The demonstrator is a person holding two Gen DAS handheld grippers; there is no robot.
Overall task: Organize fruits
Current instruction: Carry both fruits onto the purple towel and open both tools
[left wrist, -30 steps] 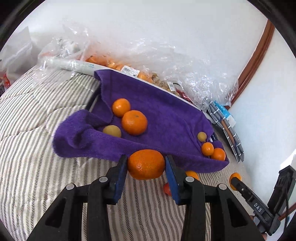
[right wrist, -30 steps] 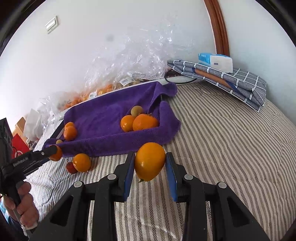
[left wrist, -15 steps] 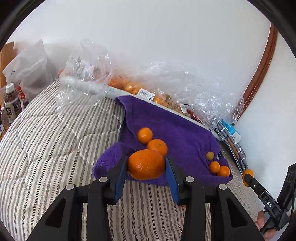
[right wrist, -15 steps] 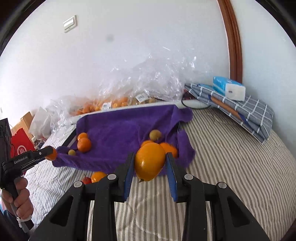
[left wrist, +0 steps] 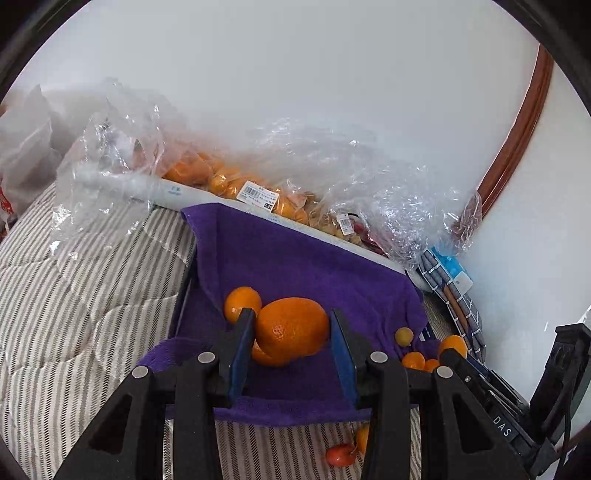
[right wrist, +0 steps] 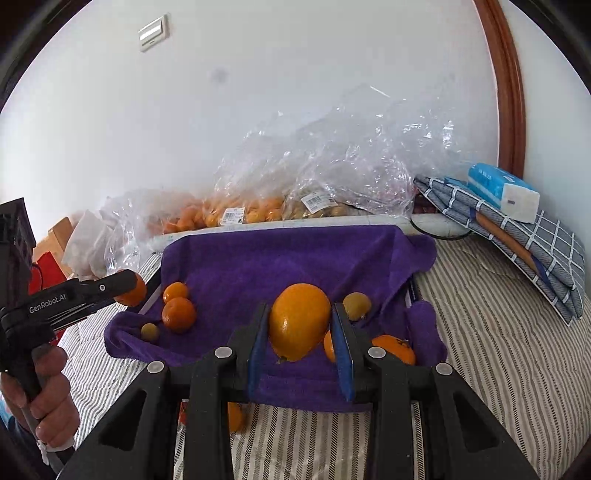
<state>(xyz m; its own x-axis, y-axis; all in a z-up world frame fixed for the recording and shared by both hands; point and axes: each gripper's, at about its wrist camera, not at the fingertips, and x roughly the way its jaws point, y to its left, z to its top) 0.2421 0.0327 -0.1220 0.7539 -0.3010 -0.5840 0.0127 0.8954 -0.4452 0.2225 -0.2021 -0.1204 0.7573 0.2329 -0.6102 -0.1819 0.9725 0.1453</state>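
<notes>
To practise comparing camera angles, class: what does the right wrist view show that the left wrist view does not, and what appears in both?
Only the right wrist view shows the wall switch, the person's hand holding the left gripper, and the yellow-orange fruit clamped in the right gripper.

Only the left wrist view shows a small red fruit on the striped bedding.

Both show the purple towel, bagged fruit and the folded checked cloth.
</notes>
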